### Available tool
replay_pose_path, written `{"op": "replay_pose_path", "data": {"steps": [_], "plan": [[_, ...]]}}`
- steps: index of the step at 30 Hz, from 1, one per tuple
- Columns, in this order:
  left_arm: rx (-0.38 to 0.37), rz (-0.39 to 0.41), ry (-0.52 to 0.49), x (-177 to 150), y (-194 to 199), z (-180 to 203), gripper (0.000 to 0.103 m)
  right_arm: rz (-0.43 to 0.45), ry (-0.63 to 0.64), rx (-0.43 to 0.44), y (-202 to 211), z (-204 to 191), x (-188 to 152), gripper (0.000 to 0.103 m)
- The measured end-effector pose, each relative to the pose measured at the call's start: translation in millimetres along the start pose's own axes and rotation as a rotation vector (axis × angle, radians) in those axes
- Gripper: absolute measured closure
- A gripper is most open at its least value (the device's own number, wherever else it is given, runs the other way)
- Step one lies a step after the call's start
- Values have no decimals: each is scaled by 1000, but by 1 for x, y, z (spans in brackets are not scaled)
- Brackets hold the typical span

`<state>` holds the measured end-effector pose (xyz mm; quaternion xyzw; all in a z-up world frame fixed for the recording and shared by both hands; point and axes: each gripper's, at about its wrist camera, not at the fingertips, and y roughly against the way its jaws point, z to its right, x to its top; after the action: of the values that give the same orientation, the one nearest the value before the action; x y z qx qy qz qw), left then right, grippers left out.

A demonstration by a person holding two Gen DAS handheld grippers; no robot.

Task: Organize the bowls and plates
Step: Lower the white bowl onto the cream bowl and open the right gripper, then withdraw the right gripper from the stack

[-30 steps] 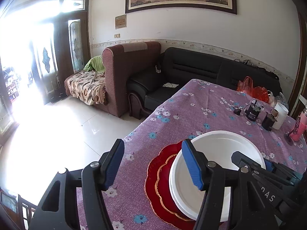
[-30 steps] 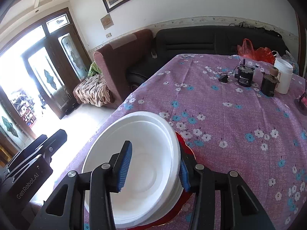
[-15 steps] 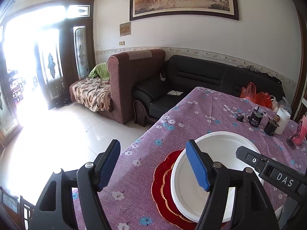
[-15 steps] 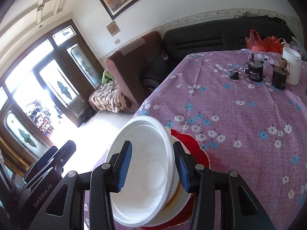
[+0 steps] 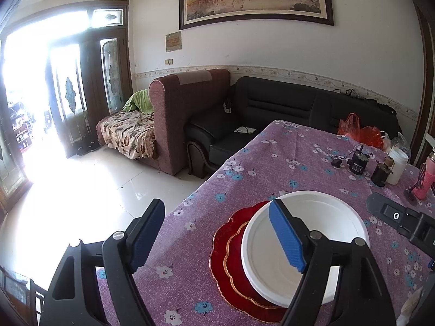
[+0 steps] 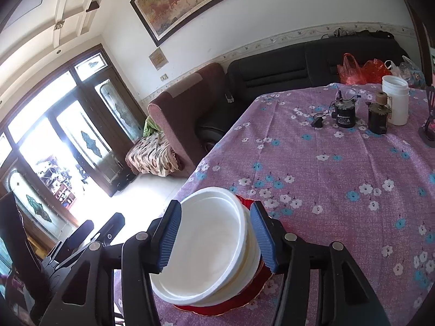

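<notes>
A stack of white bowls point(image 5: 320, 217) sits on red gold-rimmed plates point(image 5: 231, 263) at the near corner of the purple flowered table point(image 5: 285, 152). My left gripper point(image 5: 217, 239) is open and empty, above and to the left of the stack. In the right wrist view the white bowls point(image 6: 212, 250) lie between the blue pads of my right gripper point(image 6: 214, 236), which is open and hangs above them without touching. The red plates point(image 6: 244, 290) show under the bowls.
At the table's far right stand two small black motors point(image 6: 345, 114), a white jar point(image 6: 395, 100), a pink bottle point(image 5: 425, 179) and red plastic bags point(image 6: 359, 70). Sofas point(image 5: 272, 108) and a tiled floor point(image 5: 81, 195) lie beyond the table's left edge.
Both grippers have risen and pulled back from the stack, which now looks smaller and lower in both views. The right gripper stays open above the bowls. The stack has not moved.
</notes>
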<state>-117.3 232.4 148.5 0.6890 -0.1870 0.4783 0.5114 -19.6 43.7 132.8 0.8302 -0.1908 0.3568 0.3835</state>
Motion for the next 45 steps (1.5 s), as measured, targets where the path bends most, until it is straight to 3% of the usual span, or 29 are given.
{"op": "replay_pose_path", "data": {"steps": [21, 28, 36, 45], "plan": [[-70, 76, -25, -22, 49, 19, 3, 109, 61, -180, 57, 6, -72, 31], [-115, 6, -59, -45, 49, 27, 3, 97, 79, -264, 65, 12, -94, 29], [-106, -77, -60, -81, 43, 18, 3, 89, 72, -296, 73, 16, -114, 27], [-111, -63, -37, -84, 41, 20, 3, 57, 97, -299, 66, 16, -119, 25]]}}
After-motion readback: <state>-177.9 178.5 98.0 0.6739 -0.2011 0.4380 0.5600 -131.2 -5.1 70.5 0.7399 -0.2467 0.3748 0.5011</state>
